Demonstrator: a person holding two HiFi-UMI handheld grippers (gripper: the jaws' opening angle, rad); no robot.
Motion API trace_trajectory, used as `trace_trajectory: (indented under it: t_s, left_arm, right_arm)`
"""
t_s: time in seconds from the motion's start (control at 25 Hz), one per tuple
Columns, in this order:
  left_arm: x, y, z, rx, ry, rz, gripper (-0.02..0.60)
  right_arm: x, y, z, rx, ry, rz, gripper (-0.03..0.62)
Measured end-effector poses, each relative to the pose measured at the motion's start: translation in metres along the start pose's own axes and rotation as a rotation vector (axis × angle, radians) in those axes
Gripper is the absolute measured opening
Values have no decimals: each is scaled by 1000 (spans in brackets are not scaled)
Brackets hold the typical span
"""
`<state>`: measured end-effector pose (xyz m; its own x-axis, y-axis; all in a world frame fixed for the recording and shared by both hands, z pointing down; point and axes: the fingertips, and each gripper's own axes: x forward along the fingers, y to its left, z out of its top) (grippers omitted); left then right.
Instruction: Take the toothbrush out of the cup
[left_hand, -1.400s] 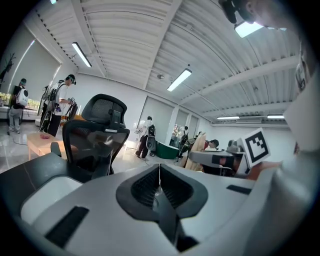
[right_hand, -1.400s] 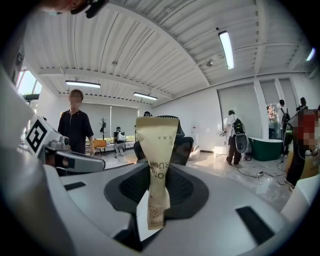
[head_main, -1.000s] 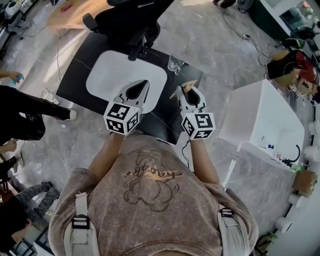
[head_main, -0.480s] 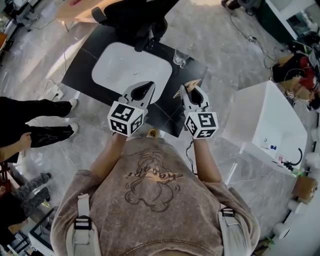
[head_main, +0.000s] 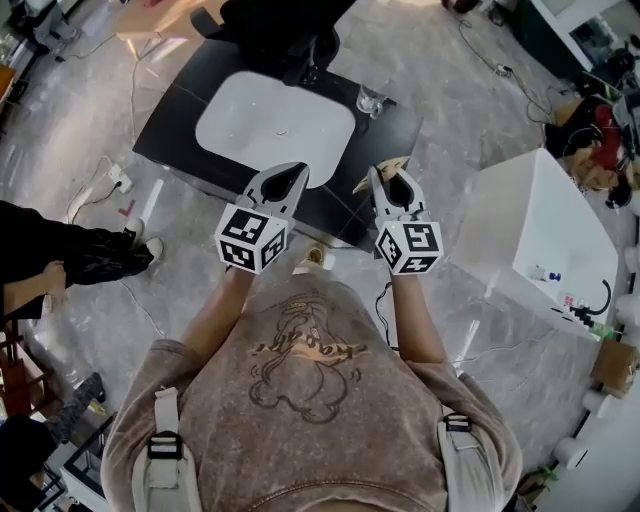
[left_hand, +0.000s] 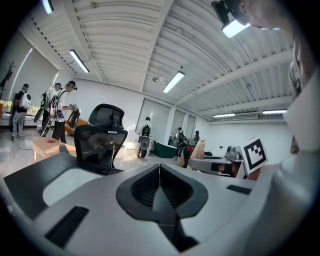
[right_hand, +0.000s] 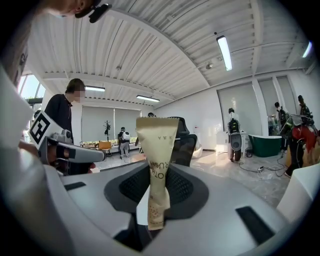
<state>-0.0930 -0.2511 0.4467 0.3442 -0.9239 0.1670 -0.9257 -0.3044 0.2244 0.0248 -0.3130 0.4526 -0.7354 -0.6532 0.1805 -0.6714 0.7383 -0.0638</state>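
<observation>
As right gripper (head_main: 390, 172) pinches it, flat paper-wrapped toothbrush (right_hand: 156, 150), ribbed black pads (right_hand: 181, 188)

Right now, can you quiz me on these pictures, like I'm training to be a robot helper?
1. What does the right gripper hold?
A. a spoon
B. a wrapped toothbrush
C. nothing

2. True or false: the left gripper has its jaws together with nothing between them.

3. Fill the gap: the glass cup stands on the black ____.

Key
1. B. The beige packet is pinched upright between the jaws.
2. True.
3. table. The cup is by its far edge, beside the white tray.
</observation>
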Motion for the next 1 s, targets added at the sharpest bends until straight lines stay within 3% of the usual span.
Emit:
trace_trajectory:
  t_s: [0.52, 1.0]
  left_arm:
    - [-110, -21, -19, 17, -20, -35, 18]
    - [-166, -70, -31, 9, -20, -63, 18]
  right_arm:
    - [-81, 93, -15, 25, -31, -50, 101]
    - [-153, 150, -28, 40, -42, -39, 101]
